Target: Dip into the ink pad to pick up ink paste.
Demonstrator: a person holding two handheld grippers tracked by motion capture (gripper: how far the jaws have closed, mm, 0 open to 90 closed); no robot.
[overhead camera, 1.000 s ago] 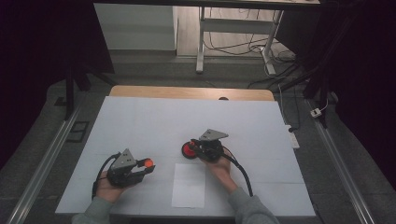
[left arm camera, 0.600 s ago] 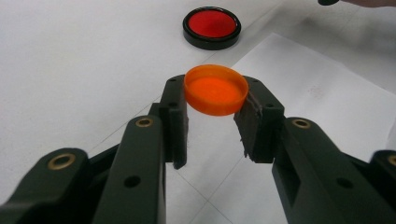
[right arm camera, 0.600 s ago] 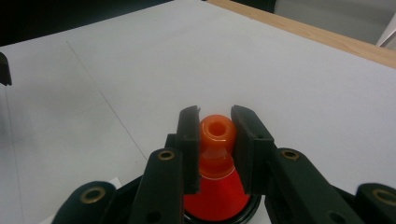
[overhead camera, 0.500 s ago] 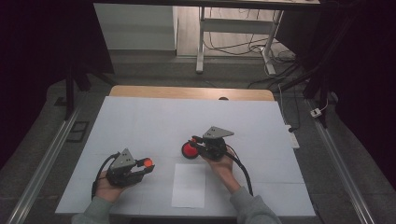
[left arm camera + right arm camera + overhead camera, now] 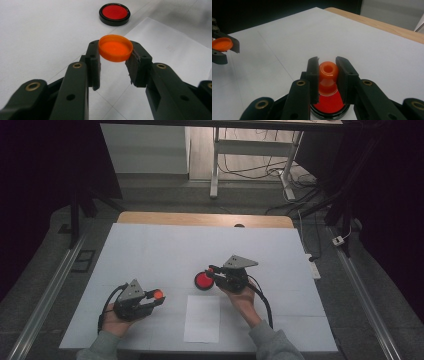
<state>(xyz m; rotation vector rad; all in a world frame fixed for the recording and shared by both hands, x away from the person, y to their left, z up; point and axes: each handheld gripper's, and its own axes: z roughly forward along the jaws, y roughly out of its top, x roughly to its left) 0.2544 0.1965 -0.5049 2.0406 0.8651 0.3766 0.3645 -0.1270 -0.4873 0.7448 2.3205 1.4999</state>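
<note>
Above red dish (image 5: 329,105), orange stamp (image 5: 328,72) gripped; orange cap (image 5: 115,48) gripped apart

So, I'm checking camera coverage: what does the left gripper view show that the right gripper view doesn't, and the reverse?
Left gripper view: the white paper sheet beside the jaws, and the orange cap hollow side up, close, in the left gripper. Right gripper view: the orange knobbed piece clamped by the right gripper over the red pad, plus the wooden table edge. Both: the orange cap, the black-rimmed red pad, the white table cover.
</note>
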